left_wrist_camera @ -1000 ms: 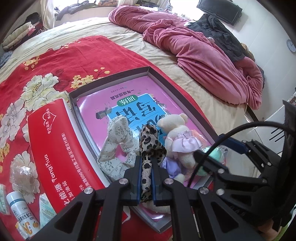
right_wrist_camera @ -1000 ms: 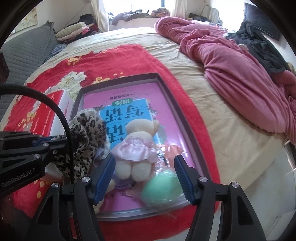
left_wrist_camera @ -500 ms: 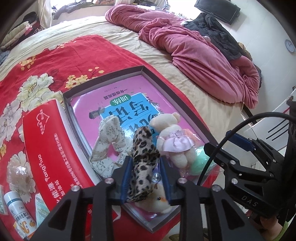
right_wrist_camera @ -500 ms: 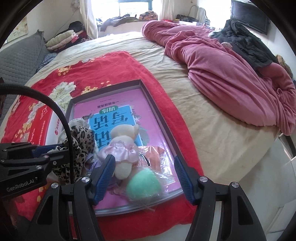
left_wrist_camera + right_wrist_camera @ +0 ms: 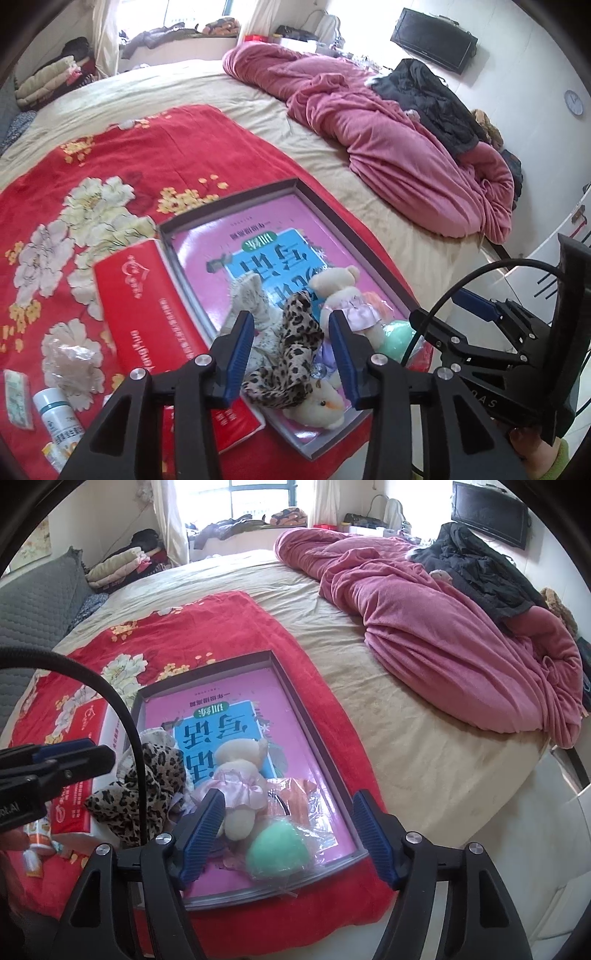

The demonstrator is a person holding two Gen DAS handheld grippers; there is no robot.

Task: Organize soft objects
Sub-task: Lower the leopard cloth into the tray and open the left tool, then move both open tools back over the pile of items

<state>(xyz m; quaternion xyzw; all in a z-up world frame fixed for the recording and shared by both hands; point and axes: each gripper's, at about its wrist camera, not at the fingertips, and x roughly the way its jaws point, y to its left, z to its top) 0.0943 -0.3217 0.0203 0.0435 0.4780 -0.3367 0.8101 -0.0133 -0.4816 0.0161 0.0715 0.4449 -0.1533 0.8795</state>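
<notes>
Left gripper (image 5: 291,347) opening, pads clear of leopard scrunchie (image 5: 291,354) lying in tray (image 5: 236,206). Right gripper (image 5: 288,834) opening, empty, above green ball (image 5: 277,853). Risk: slippery wrapper lets ball squirt out.

Bright window daylight, fisheye edges, sharp

tray (image 5: 314,734) — teddy (image 5: 238,775), green ball (image 5: 277,853), leopard cloth (image 5: 155,786)

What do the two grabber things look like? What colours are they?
Both the left gripper and the right gripper have black angular frames with silver bolts and two fingers lined with ribbed blue pads. A black cable loops off the left one, which carries white lettering. A green sleeve shows.
</notes>
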